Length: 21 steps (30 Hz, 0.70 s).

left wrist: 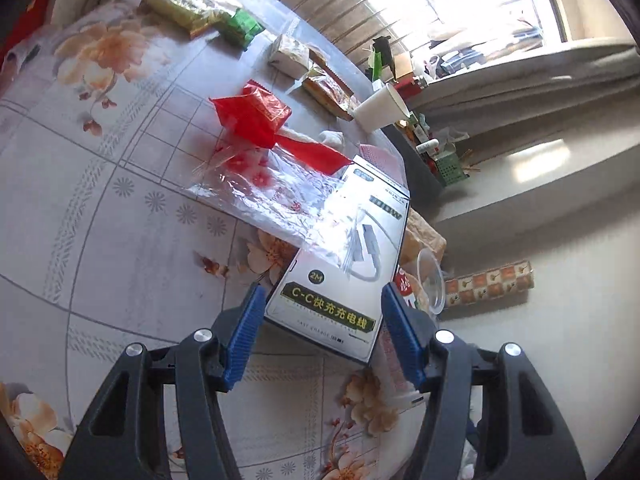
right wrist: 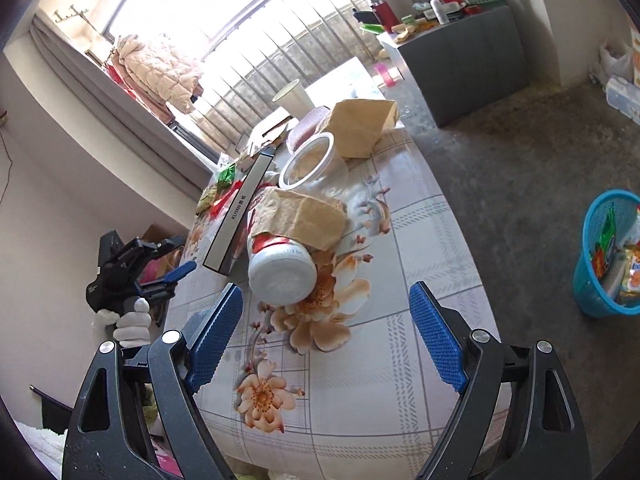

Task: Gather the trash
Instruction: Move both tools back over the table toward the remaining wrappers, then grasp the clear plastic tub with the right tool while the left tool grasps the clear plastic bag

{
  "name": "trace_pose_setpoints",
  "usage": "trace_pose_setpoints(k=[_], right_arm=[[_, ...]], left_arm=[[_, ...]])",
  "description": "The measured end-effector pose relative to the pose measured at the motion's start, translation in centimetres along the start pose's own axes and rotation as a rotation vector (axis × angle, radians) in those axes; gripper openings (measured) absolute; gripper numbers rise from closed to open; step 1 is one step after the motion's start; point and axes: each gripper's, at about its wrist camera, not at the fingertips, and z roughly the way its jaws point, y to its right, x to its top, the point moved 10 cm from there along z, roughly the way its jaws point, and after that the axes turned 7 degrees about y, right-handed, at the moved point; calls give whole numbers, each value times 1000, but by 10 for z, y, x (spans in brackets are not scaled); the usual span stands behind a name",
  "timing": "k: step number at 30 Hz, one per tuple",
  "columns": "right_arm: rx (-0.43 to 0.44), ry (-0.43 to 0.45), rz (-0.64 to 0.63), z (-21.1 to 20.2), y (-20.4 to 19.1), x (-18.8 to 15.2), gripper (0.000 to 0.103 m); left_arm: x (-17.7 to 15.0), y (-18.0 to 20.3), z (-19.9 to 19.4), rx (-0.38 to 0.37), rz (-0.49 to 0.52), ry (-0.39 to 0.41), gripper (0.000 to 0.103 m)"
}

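Note:
A white charging-cable box (left wrist: 340,272) lies at the table's right edge, partly under clear plastic film (left wrist: 264,188). My left gripper (left wrist: 323,292) stands open with the box's near end between its blue fingers; a slim gap shows at the right pad. A red wrapper (left wrist: 252,114) lies beyond. My right gripper (right wrist: 326,292) is open over the floral tablecloth (right wrist: 420,240), empty. Just past its tips a white-capped bottle (right wrist: 280,272) lies on its side under a brown paper bag (right wrist: 304,216). The right wrist view shows the left gripper (right wrist: 176,276) in a gloved hand (right wrist: 128,320), beside the box (right wrist: 240,216).
A clear plastic cup (right wrist: 316,164), more brown paper (right wrist: 364,124) and a white paper cup (right wrist: 294,96) crowd the far table. Green packets (left wrist: 240,26) and a small carton (left wrist: 290,54) lie farther off. A blue basket (right wrist: 608,256) holding wrappers stands on the floor at right.

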Motion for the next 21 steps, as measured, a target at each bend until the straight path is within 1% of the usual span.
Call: trace_pose_setpoints(k=[2,4,5,7,11,13,15,17,19,21], right_arm=[[23,-8,28,8,-3,6,82],[40,-9,43,15,-7,12,82],[41,-8,38,19,-10,15,82],[33,-8,1,28,-18,21,82],[28,-39,-77,53,-34,25,82],[7,-50,-115,65,-39,28,82],[4,-53,-131,73,-42,32,82],[6,-51,-108,80,-42,40,82],[9,-45,-53,85,-36,50,82],[-7,-38,-1,90,-28,61,81]], left_arm=[[10,-7,11,-49,-121,-15,58],[16,-10,22,-88,-205,-40,58],[18,-11,26,-100,-232,-44,58],[22,-13,34,-106,-264,-47,58],[28,-19,49,-112,-327,-54,58],[31,-23,53,-109,-355,-50,58],[34,-27,56,-115,-392,-46,58],[38,-31,57,-129,-427,-33,57],[42,-31,55,-143,-439,-14,56],[46,-34,54,-155,-455,-5,56]])
